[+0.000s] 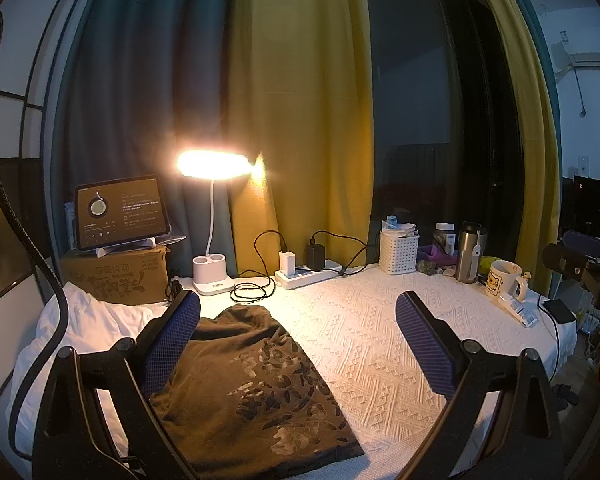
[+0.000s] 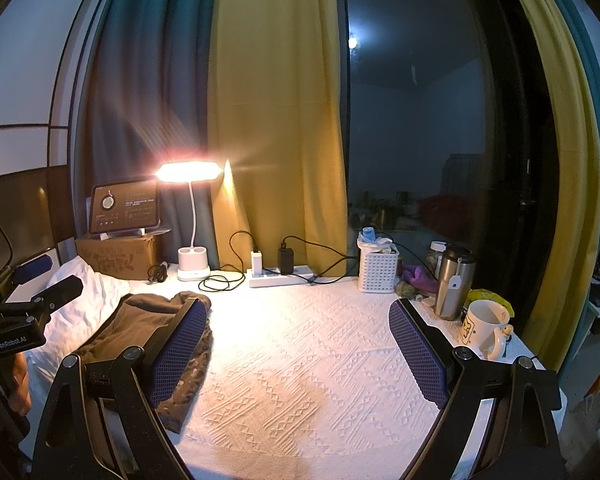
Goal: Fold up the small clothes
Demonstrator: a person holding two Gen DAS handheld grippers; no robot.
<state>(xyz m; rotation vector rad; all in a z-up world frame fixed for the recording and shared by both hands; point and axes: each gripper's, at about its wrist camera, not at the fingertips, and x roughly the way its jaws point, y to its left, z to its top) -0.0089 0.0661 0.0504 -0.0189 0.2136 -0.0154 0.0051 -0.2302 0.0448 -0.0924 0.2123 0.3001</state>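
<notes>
Olive-brown cloth with a dark printed pattern, the small garment (image 1: 256,384) lies flat on the white textured cover of the surface (image 1: 380,344), toward its left side and reaching to the near edge. In the right wrist view the same garment (image 2: 140,320) sits at the left, partly hidden behind that gripper's left finger.

The left gripper (image 1: 298,344) hangs above the garment with its blue-padded fingers (image 1: 172,344) spread wide apart, holding nothing; the left pad is over the cloth's left edge and the right pad over bare cover. The right gripper (image 2: 298,348) is likewise spread wide and empty, over the bare middle of the cover.

A white pillow (image 1: 80,328) lies just beside the garment at the left edge. Along the far edge, from the left corner: a cardboard box (image 1: 116,276) carrying a lit tablet (image 1: 120,212), a glowing white desk lamp (image 1: 212,164), a coiled black cable (image 1: 252,290), a power strip (image 1: 308,276) with two chargers, a white slotted basket (image 1: 398,254), a steel tumbler (image 1: 470,254) and a white mug (image 1: 504,278) near the right corner. Teal and yellow curtains (image 1: 296,100) hang behind.
</notes>
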